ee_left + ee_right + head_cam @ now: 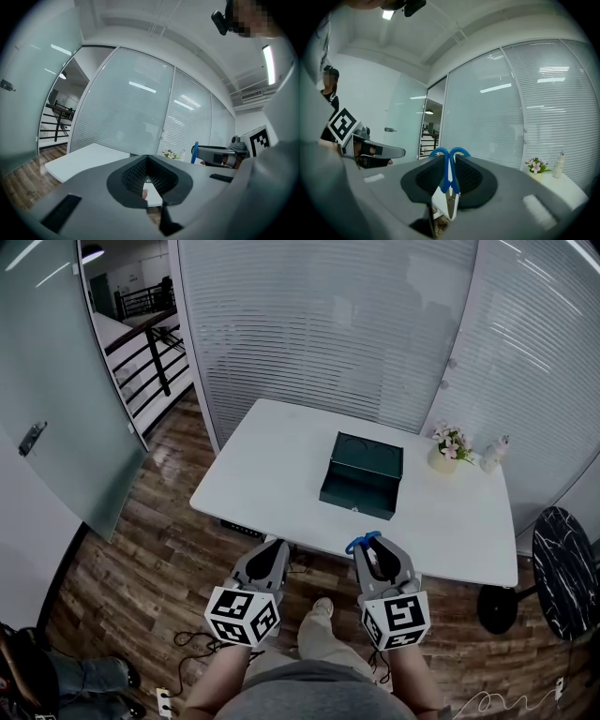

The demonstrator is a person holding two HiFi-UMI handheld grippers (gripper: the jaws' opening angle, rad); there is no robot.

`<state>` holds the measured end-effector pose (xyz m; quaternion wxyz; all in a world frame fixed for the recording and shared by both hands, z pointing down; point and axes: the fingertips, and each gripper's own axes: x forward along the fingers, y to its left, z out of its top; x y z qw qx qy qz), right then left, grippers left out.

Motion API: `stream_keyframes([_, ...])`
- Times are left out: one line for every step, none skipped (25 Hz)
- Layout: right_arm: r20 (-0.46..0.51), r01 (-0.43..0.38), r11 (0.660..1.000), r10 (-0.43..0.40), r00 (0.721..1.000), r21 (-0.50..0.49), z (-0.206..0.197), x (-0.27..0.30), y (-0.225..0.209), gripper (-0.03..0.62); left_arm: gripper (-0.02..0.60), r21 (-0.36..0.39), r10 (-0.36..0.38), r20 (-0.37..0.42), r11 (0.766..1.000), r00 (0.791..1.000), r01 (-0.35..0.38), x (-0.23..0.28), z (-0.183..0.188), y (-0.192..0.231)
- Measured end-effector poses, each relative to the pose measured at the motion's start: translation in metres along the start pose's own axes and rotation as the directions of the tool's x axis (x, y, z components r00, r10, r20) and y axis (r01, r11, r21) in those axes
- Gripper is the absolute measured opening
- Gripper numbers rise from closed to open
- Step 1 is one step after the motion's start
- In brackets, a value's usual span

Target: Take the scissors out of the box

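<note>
A dark green box (pixel 362 474) stands open in the middle of the white table (pixel 272 474), and its inside looks empty. My right gripper (pixel 373 554) hovers at the table's near edge, shut on the scissors (pixel 363 542). In the right gripper view the scissors (pixel 449 180) sit between the pads of the right gripper (pixel 449 158). Their blue handle loops stick out past the tips and the blades point back. My left gripper (pixel 270 557) is beside it, off the table's near edge. The left gripper (pixel 147 158) has its tips together with nothing between them.
A small pot of flowers (pixel 450 446) and a little bottle (pixel 493 454) stand at the table's far right corner. A dark round side table (pixel 565 559) is at the right. Glass partition walls with blinds run behind the table; a stair railing (pixel 145 343) is far left.
</note>
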<state>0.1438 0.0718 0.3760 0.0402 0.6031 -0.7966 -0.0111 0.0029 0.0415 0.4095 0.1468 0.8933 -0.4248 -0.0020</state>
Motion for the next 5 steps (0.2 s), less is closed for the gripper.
stream_keyframes([0.001, -0.001, 1.000, 0.001, 1.000, -0.002, 0.0005, -0.0007, -0.0001, 0.081, 0.006, 0.000, -0.001, 0.000, 1.000, 1.000, 0.001, 0.0000, 0.0000, -0.0008])
stream_keyframes([0.002, -0.002, 1.000, 0.002, 1.000, -0.004, 0.0010, -0.0017, -0.0005, 0.081, 0.006, 0.001, -0.003, 0.000, 1.000, 1.000, 0.003, 0.0001, -0.0001, -0.0019])
stream_keyframes([0.004, -0.003, 1.000, 0.003, 1.000, -0.006, 0.0017, -0.0026, -0.0012, 0.081, 0.006, 0.002, -0.004, 0.000, 1.000, 1.000, 0.004, 0.0002, -0.0002, -0.0032])
stream_keyframes([0.006, -0.003, 1.000, 0.003, 1.000, -0.008, 0.0023, -0.0036, -0.0019, 0.081, 0.006, 0.003, -0.005, 0.001, 1.000, 1.000, 0.005, 0.0004, -0.0003, -0.0045])
stream_keyframes([0.008, -0.003, 1.000, 0.003, 1.000, -0.010, 0.0030, -0.0045, -0.0027, 0.081, 0.005, 0.004, -0.007, 0.001, 1.000, 1.000, 0.007, 0.0007, -0.0004, -0.0059])
